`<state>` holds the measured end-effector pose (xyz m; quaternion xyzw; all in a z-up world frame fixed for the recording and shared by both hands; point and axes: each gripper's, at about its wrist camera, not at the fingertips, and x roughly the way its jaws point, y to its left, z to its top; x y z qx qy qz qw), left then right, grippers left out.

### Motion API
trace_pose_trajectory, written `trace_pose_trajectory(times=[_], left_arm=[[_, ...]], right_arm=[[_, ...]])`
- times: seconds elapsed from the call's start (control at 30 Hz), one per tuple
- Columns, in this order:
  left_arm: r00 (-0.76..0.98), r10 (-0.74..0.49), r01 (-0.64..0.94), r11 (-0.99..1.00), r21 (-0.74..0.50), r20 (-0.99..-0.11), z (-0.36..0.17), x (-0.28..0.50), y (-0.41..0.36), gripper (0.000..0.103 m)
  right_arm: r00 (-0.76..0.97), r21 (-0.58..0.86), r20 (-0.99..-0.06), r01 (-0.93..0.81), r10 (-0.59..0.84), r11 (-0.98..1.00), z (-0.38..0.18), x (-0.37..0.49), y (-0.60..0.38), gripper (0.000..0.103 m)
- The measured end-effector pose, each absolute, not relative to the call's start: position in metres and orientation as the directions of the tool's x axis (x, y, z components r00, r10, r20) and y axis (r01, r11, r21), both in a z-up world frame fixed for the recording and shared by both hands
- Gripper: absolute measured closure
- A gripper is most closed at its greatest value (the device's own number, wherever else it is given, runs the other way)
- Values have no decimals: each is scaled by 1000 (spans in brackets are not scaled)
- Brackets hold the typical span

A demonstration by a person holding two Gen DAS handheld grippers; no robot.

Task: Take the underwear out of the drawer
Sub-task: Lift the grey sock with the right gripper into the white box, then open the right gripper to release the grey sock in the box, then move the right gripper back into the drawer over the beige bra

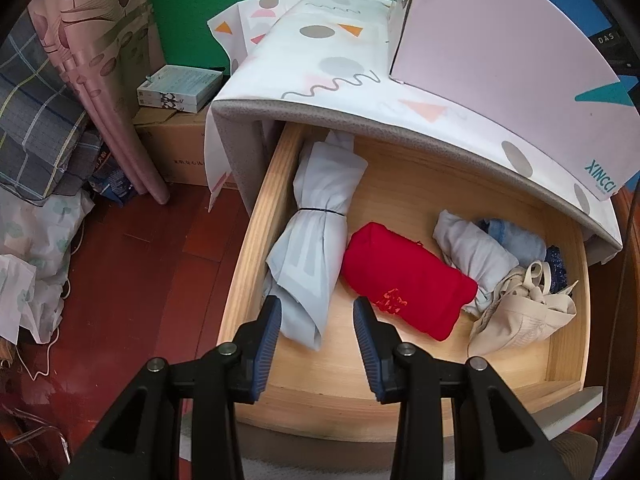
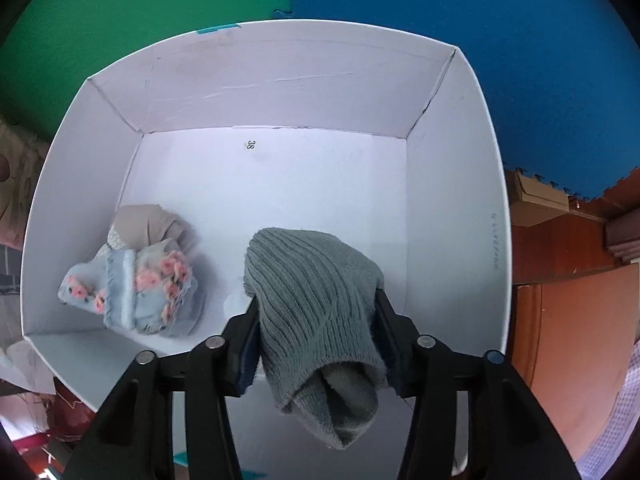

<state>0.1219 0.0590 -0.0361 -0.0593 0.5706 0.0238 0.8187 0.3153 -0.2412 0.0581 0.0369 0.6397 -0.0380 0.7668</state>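
Between the right fingers, a grey-green ribbed knit garment (image 2: 320,304); left of them, a pale blue lacy bundle with pink flowers (image 2: 132,292). Ahead of the left fingers, a bright red folded cloth with red embroidery (image 1: 404,280).

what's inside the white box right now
A light blue floral bundle lies at its left, over a beige piece. The right gripper holds a grey knit roll above the white box floor, hiding what's beneath.

A tied cloth roll (image 1: 312,240) lies along the left side of the open drawer (image 1: 256,216), a folded bundle (image 1: 408,276) to its right, crumpled garments (image 1: 516,280) at far right; a box (image 1: 500,40) sits on the cabinet top (image 1: 320,64) behind.
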Motion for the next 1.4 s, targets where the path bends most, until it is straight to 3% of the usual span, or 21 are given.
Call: trace_pose_trajectory(times=[0.23, 0.6, 0.77, 1.1, 1.3, 1.4], left_arm=[[347, -26, -116, 991, -70, -938, -37, 122, 59, 65], [329, -18, -156, 985, -73, -944, -39, 119, 69, 65], [321, -17, -153, 986, -69, -947, -40, 119, 69, 65], [317, -32, -175, 980, -92, -948, -42, 119, 76, 64], [312, -34, -172, 981, -92, -949, -43, 119, 75, 64], [311, -37, -172, 981, -94, -950, -43, 119, 75, 64]], right_arm=[[239, 14, -971, 72, -4, 997, 96, 296, -241, 42], [237, 12, -971, -103, 36, 995, 137, 204, -242, 42], [141, 13, -989, -183, 40, 983, 106, 157, -239, 41], [-48, 42, -998, -341, 28, 939, -9, 126, -212, 42], [-52, 23, -999, -476, -2, 879, -44, 125, -182, 41], [-22, -21, -999, -543, -39, 839, -56, 127, -171, 34]])
